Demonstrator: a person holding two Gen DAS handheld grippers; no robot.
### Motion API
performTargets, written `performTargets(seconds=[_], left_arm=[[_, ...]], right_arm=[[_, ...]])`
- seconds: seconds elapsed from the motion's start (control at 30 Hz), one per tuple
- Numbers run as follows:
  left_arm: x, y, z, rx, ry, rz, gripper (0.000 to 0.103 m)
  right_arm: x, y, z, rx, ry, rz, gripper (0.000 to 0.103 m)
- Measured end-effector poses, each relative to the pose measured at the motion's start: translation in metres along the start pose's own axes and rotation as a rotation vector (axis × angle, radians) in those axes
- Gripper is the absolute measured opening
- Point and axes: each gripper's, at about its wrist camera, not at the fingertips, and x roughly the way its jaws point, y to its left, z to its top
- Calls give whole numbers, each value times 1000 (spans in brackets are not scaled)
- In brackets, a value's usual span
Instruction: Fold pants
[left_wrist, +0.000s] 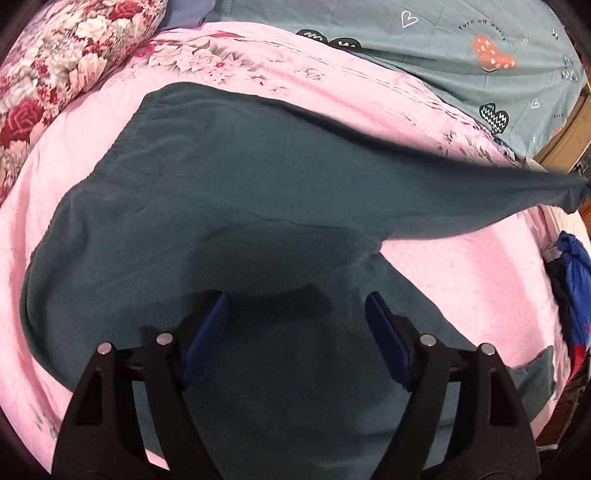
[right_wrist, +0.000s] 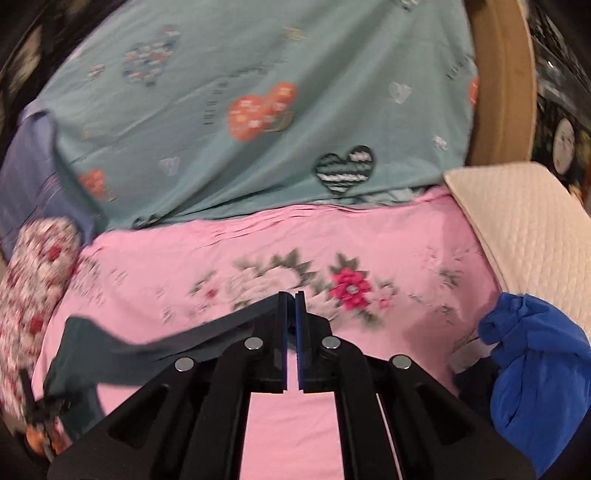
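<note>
The left tongs (left_wrist: 295, 321) gape wide, hovering over the dark teal pants (left_wrist: 221, 192) spread on the pink bedspread (left_wrist: 461, 266). The right tongs (right_wrist: 291, 299) are pinched tight on one pant leg (right_wrist: 155, 347), stretching it up off the bed. A blue bundle (right_wrist: 535, 369) lies nearby, beside a floral pillow (left_wrist: 55, 66).

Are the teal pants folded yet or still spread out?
Mostly spread: the teal pants lie flat on the pink sheet, one leg lifted and stretched by the shut right gripper.

Pink floral bedspread (left_wrist: 461, 266) over teal heart-print sheet (right_wrist: 258, 74); floral pillow (left_wrist: 55, 74), blue bundle (right_wrist: 535, 369), cream quilted pad (right_wrist: 524, 229).
</note>
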Motion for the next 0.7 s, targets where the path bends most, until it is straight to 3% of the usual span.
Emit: performTargets(seconds=[0.17,0.27,0.3,0.33,0.43,0.5,0.57,0.6,0.7], left_arm=[[8,-11,2,44,-11,60,88],[11,-16,3,53,-15,92,89],[11,-17,2,57,-18,99,89],[12,-18,2,62,-18,102,89],[10,-17,-1,73,-23,107,90],[11,-18,-2,77,-27,108,90],[12,-20,-3,79,-31,111,92],[12,-21,-4,82,-34,115,93],[14,-24,-5,94,-39,133,94]], right_arm=[[114,-13,4,15,164,-90,3],[157,-23,-3,37,218,-139,4],[163,-28,-4,51,221,-146,10],[167,-35,-5,68,227,-164,31],[158,-47,-13,42,203,-189,65],[148,-54,-20,44,199,-113,70],[141,-57,-32,74,208,70,71],[139,-54,-41,46,215,108,72],[146,-40,-59,-37,239,106,72]])
